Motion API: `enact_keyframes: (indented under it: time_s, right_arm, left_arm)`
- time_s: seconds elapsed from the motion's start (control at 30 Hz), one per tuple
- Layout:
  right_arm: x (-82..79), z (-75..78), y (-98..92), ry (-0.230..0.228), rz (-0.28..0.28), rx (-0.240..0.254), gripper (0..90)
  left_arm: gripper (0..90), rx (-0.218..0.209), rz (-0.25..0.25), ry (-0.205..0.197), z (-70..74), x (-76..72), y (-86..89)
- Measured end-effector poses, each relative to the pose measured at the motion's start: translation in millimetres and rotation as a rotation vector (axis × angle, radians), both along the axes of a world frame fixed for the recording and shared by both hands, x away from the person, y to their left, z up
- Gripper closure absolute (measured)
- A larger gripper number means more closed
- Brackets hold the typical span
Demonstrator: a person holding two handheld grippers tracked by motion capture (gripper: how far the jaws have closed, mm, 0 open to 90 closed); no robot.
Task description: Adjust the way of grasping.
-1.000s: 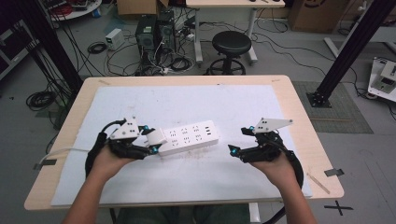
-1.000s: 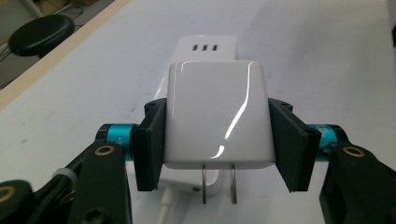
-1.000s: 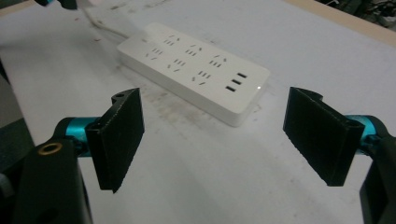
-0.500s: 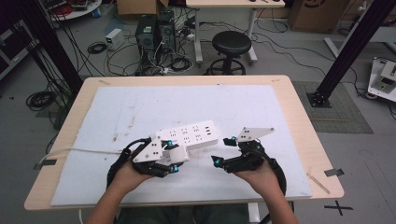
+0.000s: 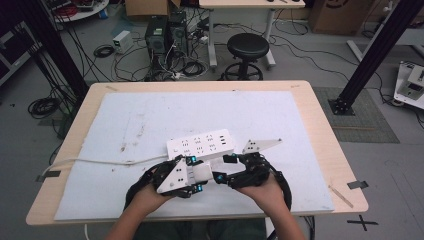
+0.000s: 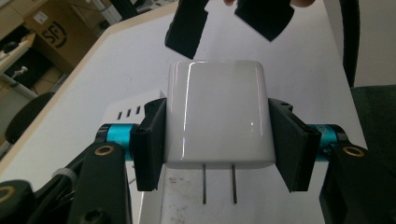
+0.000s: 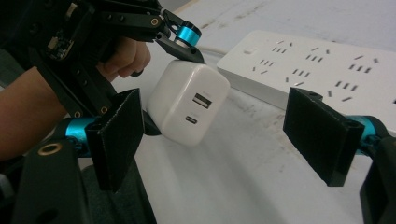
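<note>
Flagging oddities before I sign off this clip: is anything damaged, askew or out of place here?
Nothing looks damaged. The white charger is clamped squarely in the left gripper, prongs intact, off the power strip. The right gripper is open. The mat just shows scuffs.

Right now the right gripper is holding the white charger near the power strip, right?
Not quite. The left gripper holds the charger, as the left gripper view shows. The right gripper is open beside it, near the power strip.

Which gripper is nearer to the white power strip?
Left, narrowly. The left gripper, shut on the charger, sits just below the power strip; the right gripper, open, lies below the strip's right end.
</note>
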State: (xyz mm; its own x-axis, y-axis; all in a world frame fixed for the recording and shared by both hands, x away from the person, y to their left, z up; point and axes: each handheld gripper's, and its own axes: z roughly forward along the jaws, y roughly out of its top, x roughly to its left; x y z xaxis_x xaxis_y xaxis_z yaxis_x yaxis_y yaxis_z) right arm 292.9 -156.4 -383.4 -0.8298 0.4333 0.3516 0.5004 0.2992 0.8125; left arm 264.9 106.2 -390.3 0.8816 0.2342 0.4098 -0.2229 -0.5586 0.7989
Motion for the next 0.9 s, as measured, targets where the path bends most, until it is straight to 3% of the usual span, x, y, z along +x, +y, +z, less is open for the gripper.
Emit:
enact_keyframes:
  time_s: [0.3, 0.37, 0.63, 0.7, 0.87, 0.9]
  right_arm:
    - [5.8, -9.4, 11.3, 0.067, 0.039, 0.059, 21.2]
    - [10.0, -13.1, 14.6, 0.116, 0.065, 0.107, 21.9]
    - [11.8, -14.4, 17.8, 0.144, 0.091, 0.126, 31.8]
    - [12.3, -15.3, 17.4, 0.151, 0.109, 0.14, 39.0]
    - [12.4, -15.9, 18.1, 0.168, 0.122, 0.142, 44.9]
    - [12.6, -16.4, 19.3, 0.166, 0.13, 0.142, 49.8]
  left_arm:
    - [42.5, -0.005, -0.015, -0.036, 1.7, -5.7, -2.8]
    - [42.5, -0.002, -0.023, -0.047, 1.4, -7.1, -4.3]
    - [42.5, -0.014, -0.022, -0.05, 3.3, -7.6, -7.1]
    - [42.5, -0.017, -0.019, -0.062, 3.5, -8.1, -7.7]
    - [42.5, -0.014, -0.017, -0.071, 3.8, -7.8, -8.1]
    - [42.5, -0.01, -0.014, -0.074, 3.3, -7.5, -7.6]
